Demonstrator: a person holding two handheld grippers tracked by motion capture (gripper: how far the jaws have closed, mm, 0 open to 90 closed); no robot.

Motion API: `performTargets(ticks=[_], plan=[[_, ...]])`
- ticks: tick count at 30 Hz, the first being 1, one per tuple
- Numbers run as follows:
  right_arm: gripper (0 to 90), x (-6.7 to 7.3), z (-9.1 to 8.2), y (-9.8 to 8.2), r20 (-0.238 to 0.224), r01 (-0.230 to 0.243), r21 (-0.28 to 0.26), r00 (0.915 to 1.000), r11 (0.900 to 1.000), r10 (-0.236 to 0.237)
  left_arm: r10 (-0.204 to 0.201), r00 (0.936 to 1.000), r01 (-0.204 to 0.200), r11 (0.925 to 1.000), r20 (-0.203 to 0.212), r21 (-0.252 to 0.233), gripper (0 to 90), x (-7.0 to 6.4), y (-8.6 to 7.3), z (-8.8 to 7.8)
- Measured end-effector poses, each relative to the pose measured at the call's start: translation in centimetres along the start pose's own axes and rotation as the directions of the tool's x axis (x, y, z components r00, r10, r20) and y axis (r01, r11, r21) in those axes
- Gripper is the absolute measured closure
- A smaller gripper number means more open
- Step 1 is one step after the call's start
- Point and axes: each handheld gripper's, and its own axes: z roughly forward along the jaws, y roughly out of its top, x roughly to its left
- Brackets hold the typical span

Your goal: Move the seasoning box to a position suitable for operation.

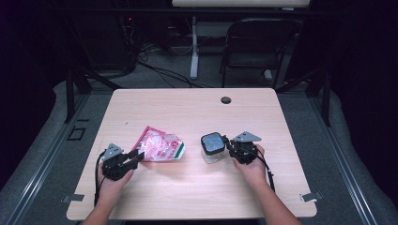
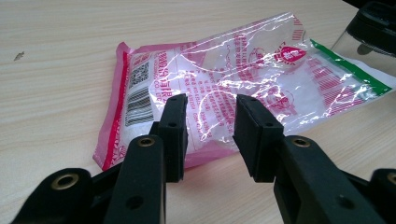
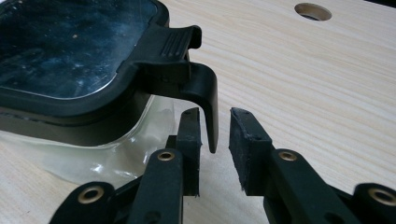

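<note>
On the counter point(image 1: 187, 187), the left gripper point(image 2: 211, 122) has its fingers apart over a thin, crinkly, slippery packet point(image 1: 159, 146), best pinched at its sealed edge. Beside it, the right gripper point(image 3: 215, 135) straddles the latch point(image 3: 205, 100) of a rigid clear jar point(image 1: 212, 148), fingers apart; contents unclear.

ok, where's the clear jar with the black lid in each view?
High view: the jar stands right of centre on the table, beside the right gripper.
Left gripper view: a corner of it at the top right edge, past the plastic bag.
Right gripper view: upper left, its lid latch hanging between the jaws.
Shared landmark: the light wood tabletop.
</note>
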Motion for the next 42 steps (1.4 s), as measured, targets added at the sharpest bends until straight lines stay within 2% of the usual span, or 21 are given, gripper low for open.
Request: performTargets(ticks=[10,11,13,18,31,36,42], plan=[[74.2,0.7,0.9,0.8,0.011,0.026,0.002,0.9996,1.000,-0.026,0.002,1.0000,-0.002,1.0000,-0.002,0.001,64.6,0.0,0.0,0.0],[73.9,0.9,1.2,0.9,0.026,0.028,0.001,0.9993,1.000,-0.028,0.002,1.0000,-0.002,1.0000,-0.003,0.001,64.5,0.0,0.0,0.0],[74.0,0.9,1.3,0.9,0.024,0.033,0.006,0.9992,0.999,-0.033,0.004,1.0000,-0.004,0.9999,-0.006,0.013,64.2,0.1,0.0,0.0],[77.4,0.9,1.5,0.9,0.035,0.033,0.006,0.9988,0.999,-0.033,0.002,0.9999,-0.002,0.9998,-0.013,0.019,63.8,0.2,-0.1,0.0],[84.9,1.0,0.8,1.0,0.057,0.033,0.001,0.9978,0.999,-0.033,0.009,0.9998,-0.009,0.9999,-0.019,0.012,63.3,0.0,-0.1,0.1],[85.6,1.1,0.9,0.9,0.070,0.024,-0.014,0.9973,1.000,-0.023,0.015,0.9997,-0.015,0.9997,-0.018,0.022,63.3,0.0,-0.1,0.1],[86.2,1.3,0.7,0.7,0.076,0.036,-0.012,0.9965,0.999,-0.035,0.014,0.9997,-0.014,0.9998,-0.022,0.011,63.3,-0.1,-0.1,0.1]])
